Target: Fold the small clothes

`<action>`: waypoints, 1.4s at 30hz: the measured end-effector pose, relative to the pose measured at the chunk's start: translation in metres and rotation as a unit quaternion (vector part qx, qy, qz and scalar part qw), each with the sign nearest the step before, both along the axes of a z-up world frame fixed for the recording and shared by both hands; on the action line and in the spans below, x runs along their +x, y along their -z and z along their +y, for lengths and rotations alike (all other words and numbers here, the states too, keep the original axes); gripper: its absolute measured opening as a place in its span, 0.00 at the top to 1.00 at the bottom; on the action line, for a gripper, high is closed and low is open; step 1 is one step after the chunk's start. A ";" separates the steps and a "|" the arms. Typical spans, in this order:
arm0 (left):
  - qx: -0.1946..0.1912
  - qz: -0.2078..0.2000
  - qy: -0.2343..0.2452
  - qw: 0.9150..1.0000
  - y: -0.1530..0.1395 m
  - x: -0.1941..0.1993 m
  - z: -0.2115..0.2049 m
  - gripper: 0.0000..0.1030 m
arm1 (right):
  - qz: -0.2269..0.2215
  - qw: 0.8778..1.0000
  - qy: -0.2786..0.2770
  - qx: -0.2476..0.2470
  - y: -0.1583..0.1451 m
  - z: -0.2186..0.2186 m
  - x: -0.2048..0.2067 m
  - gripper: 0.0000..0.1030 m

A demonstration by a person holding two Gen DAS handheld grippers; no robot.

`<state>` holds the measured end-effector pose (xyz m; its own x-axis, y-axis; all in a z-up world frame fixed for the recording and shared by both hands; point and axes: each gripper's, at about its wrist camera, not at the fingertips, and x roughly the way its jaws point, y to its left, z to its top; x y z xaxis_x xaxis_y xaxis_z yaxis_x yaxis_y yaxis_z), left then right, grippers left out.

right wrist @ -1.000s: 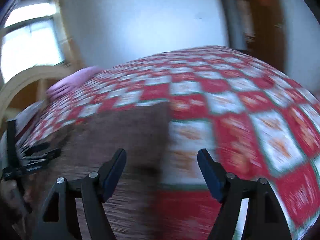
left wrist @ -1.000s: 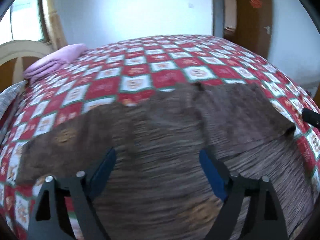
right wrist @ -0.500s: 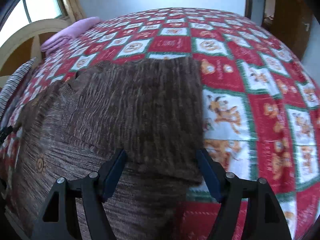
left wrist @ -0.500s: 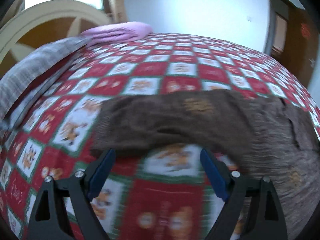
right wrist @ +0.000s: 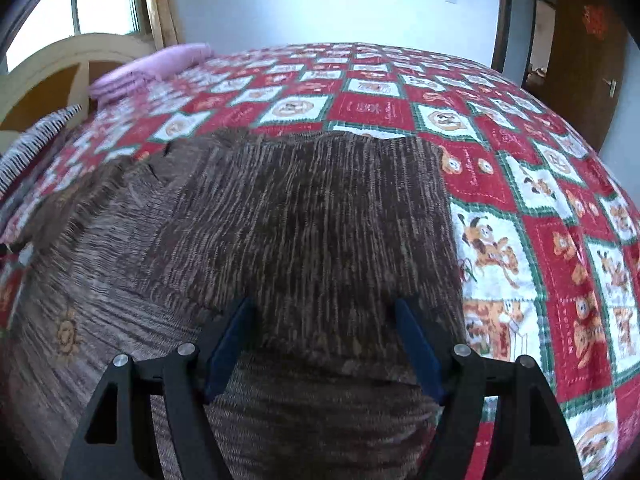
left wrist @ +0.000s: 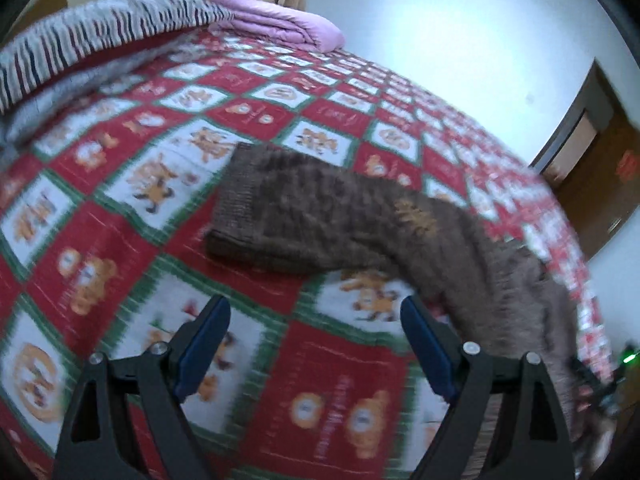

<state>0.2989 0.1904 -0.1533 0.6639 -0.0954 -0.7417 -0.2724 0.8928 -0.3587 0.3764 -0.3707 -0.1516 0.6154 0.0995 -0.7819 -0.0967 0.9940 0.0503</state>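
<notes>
A brown knitted sweater (right wrist: pixel 280 216) lies flat on a bed. The bed has a red, white and green checked bedspread (left wrist: pixel 120 216) with little bears and dogs on it.

The left tool (left wrist: pixel 316 344) hangs over the bedspread. Its two blue fingers (left wrist: pixel 200 340) are wide apart and nothing is between them. Just past them lies one sleeve (left wrist: pixel 304 220) of the sweater. The sleeve is stretched out and its cuff end points toward the head of the bed.

The right tool (right wrist: pixel 324 340) is low over the other side of the sweater, near the sweater's right edge. Its fingers (right wrist: pixel 228 340) are apart too. Brown knit shows between them, but they do not squeeze it.

At the head of the bed there is a folded pink blanket (left wrist: pixel 288 28). Next to it lies a grey striped cover (left wrist: pixel 100 28). A brown door (right wrist: pixel 584 56) is at the far side of the room.
</notes>
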 end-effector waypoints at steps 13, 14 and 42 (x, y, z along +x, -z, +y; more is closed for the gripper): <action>-0.202 -0.033 -0.105 0.973 0.029 0.033 0.057 0.23 | -0.017 1.000 0.003 -0.012 0.001 0.005 -0.006 0.26; -0.203 -0.036 -0.111 0.972 0.030 0.035 0.058 0.25 | -0.017 1.000 0.003 -0.014 0.001 0.006 -0.006 0.25; -0.030 -0.096 -0.060 0.993 -0.078 0.070 0.010 0.94 | -0.098 0.995 0.015 0.005 -0.041 -0.046 -0.082 0.25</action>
<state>0.3693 0.2004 -0.0752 0.8016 -0.0477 -0.5960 -0.2969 0.8335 -0.4660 0.2949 -0.4169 -0.1104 0.7593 0.0855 -0.6451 -0.0761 0.9962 0.0425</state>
